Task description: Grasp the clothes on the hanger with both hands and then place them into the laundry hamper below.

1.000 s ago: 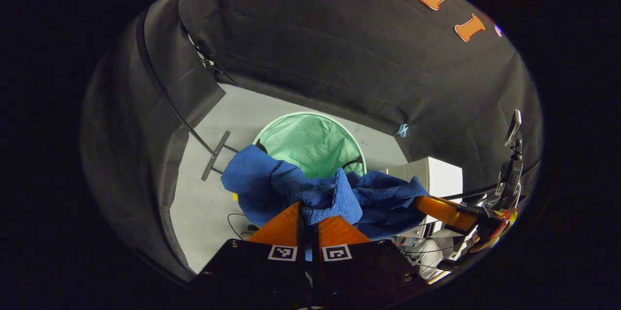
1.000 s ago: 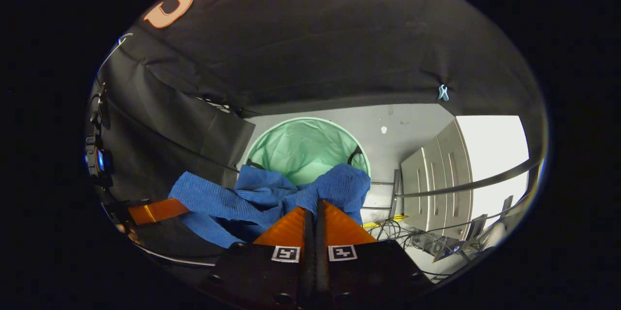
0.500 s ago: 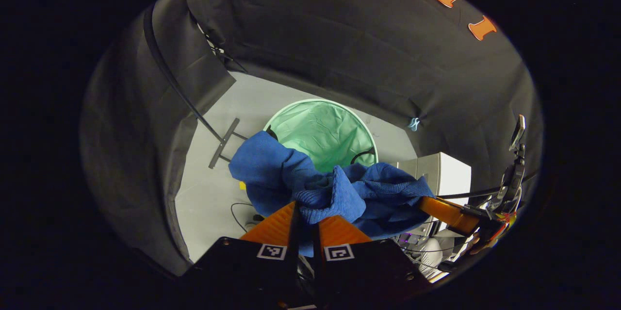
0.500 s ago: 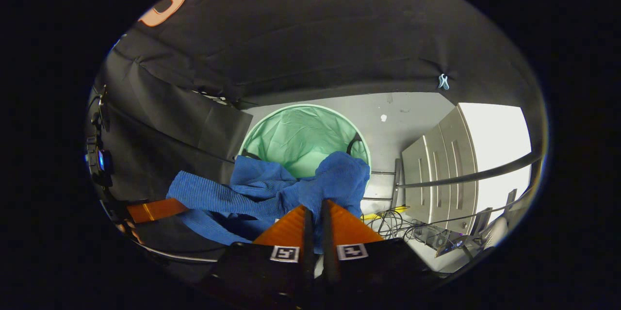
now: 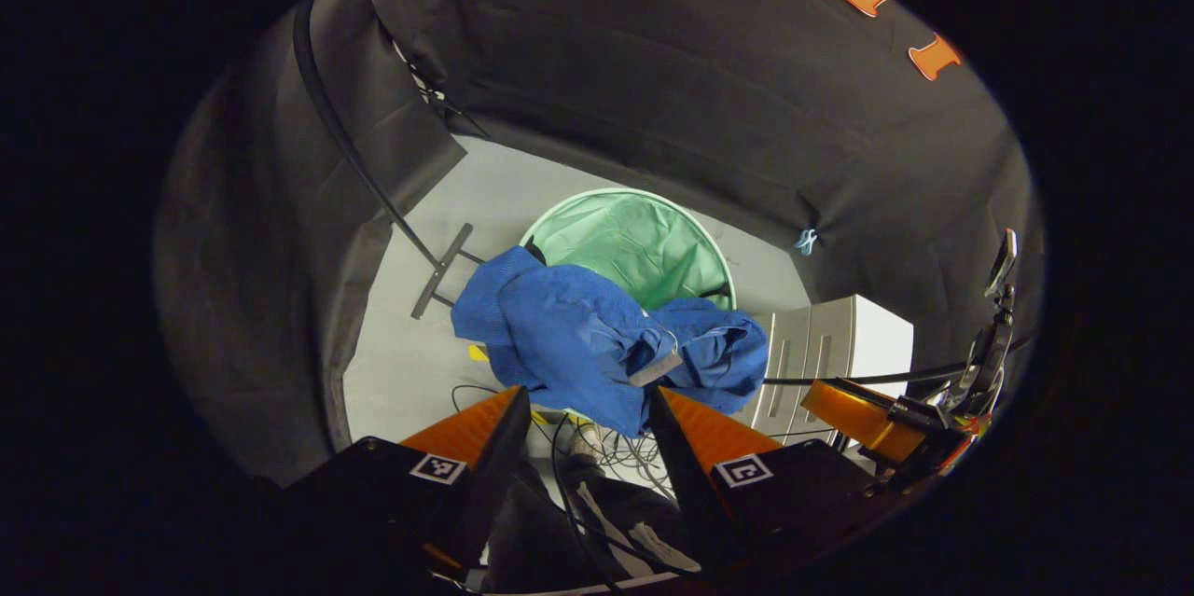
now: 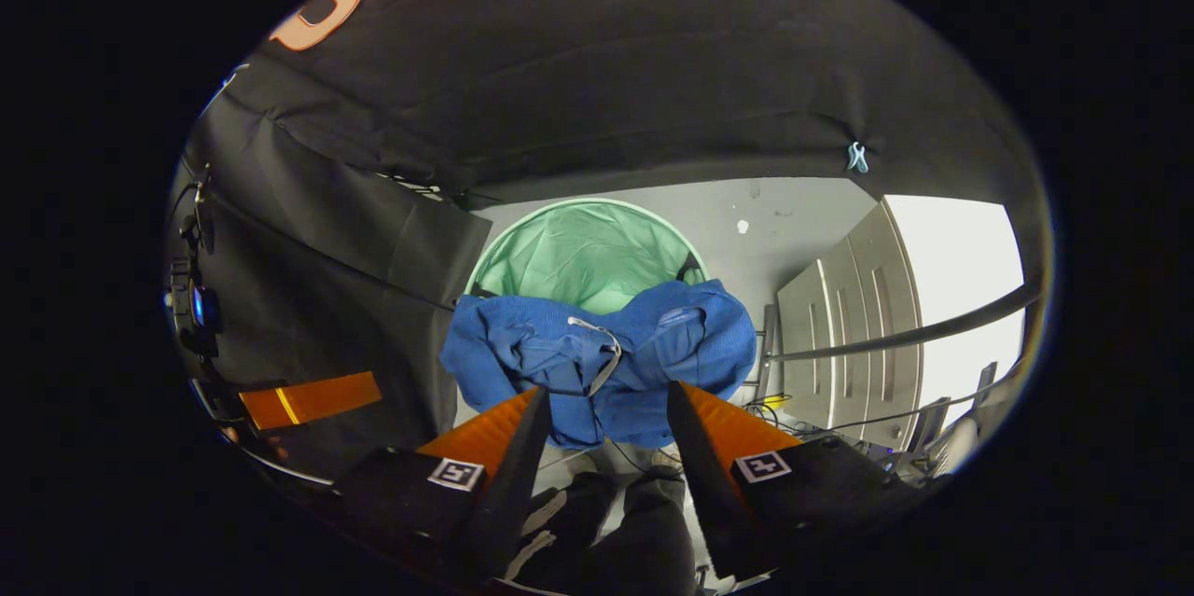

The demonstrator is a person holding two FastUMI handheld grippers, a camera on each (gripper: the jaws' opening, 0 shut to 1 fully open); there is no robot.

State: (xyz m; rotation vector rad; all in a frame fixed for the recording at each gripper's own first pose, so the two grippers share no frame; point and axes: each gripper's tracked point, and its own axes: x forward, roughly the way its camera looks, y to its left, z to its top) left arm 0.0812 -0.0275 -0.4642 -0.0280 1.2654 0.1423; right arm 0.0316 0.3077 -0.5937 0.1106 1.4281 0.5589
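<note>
A blue garment (image 5: pixel 597 339) is bunched over the near rim of a round green laundry hamper (image 5: pixel 644 242) on the grey floor. In the left gripper view my left gripper (image 5: pixel 586 400) is open just short of the cloth, which no finger touches. The right gripper view has the same blue garment (image 6: pixel 597 353) draped across the hamper (image 6: pixel 583 251) edge, a pale strap showing on top. My right gripper (image 6: pixel 602 395) is open in front of it, holding nothing. The right gripper (image 5: pixel 863 409) also appears at the lower right of the left gripper view.
Black cloth walls close in behind and to the left. A white drawer cabinet (image 6: pixel 858 316) stands right of the hamper, with cables (image 6: pixel 756 409) on the floor beside it. A metal stand foot (image 5: pixel 443 270) lies left of the hamper. A grey bar (image 6: pixel 895 335) crosses the right side.
Both grippers were shut on the blue garment and have opened. The garment has dropped away from the fingers onto the hamper's near rim.
</note>
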